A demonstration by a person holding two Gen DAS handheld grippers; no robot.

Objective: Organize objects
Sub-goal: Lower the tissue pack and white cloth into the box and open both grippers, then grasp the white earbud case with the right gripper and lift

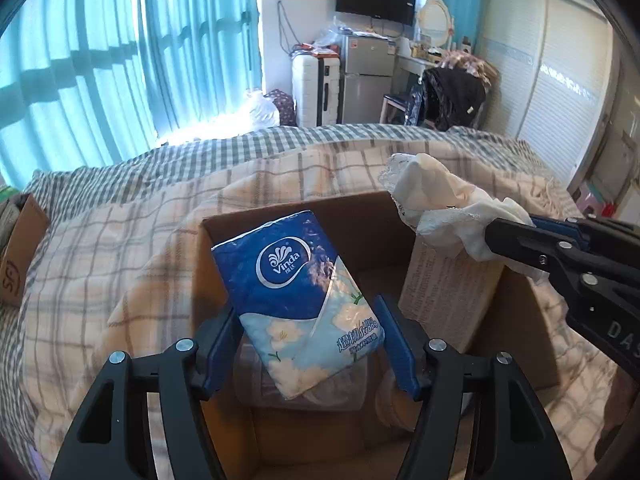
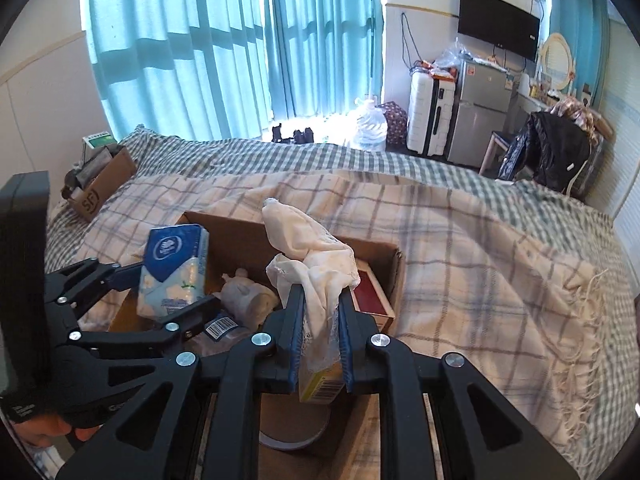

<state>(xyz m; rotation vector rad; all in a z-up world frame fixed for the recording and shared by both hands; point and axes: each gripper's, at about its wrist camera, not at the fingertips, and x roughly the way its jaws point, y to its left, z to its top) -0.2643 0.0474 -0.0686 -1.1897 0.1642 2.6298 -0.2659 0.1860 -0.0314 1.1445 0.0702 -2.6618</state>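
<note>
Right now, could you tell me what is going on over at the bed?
A person is sorting things at a cardboard box on the plaid blanket. The left tool grips a blue tissue pack above the box; the right tool holds a cream cloth over it.

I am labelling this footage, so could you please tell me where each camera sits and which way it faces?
Left wrist: on the left gripper, looking along its fingers over the open brown cardboard box on the checked blanket toward the curtains; it grips the blue Vinda tissue pack.
Right wrist: on the right gripper, facing likewise; it pinches the cream lace-edged cloth.
Shared: box, pack, cloth, and each other's gripper.
</note>
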